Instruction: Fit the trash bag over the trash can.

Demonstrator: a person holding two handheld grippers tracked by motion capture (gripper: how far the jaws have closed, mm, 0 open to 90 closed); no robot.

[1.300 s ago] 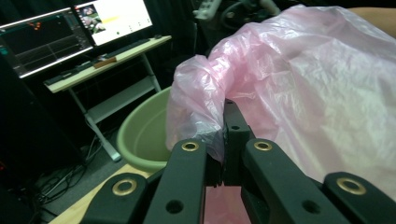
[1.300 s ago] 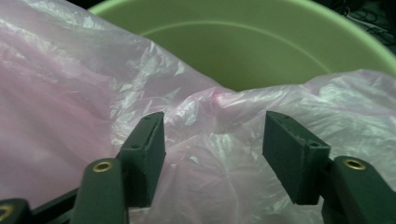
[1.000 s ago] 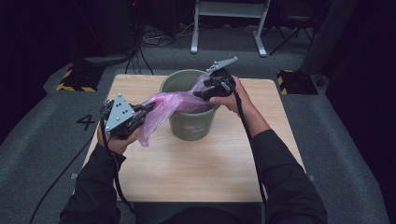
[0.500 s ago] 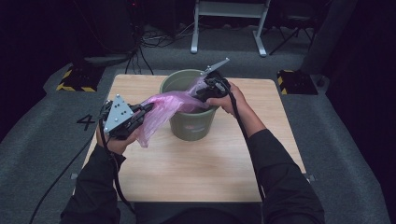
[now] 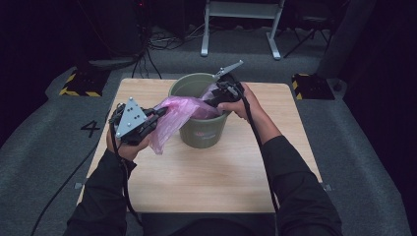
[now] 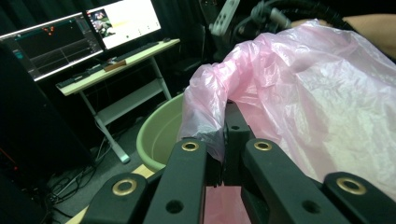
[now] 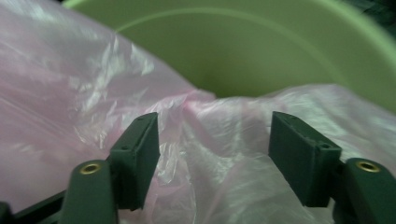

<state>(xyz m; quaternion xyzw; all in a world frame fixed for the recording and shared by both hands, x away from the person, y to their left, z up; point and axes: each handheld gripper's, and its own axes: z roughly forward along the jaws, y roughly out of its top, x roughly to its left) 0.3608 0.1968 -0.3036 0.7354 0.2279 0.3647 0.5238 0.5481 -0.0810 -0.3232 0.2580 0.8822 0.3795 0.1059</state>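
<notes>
A green bucket stands at the middle back of the wooden table. A thin pink plastic bag hangs from its mouth over the left rim. Left of the bucket, my left gripper is shut on the bag's edge; in the left gripper view the jaws pinch a fold of the bag near the bucket. My right gripper is over the bucket's mouth. Its jaws have just been opening and stand apart, with loose bag film between them and the bucket's inner wall behind.
A white metal stand and cables lie on the floor beyond the table. Yellow-and-black striped blocks sit at the table's far corners. A desk with two lit monitors stands farther off in the left gripper view.
The right gripper has dipped a little toward the bucket's mouth. The left hand and the bag edge it holds have stayed put.
</notes>
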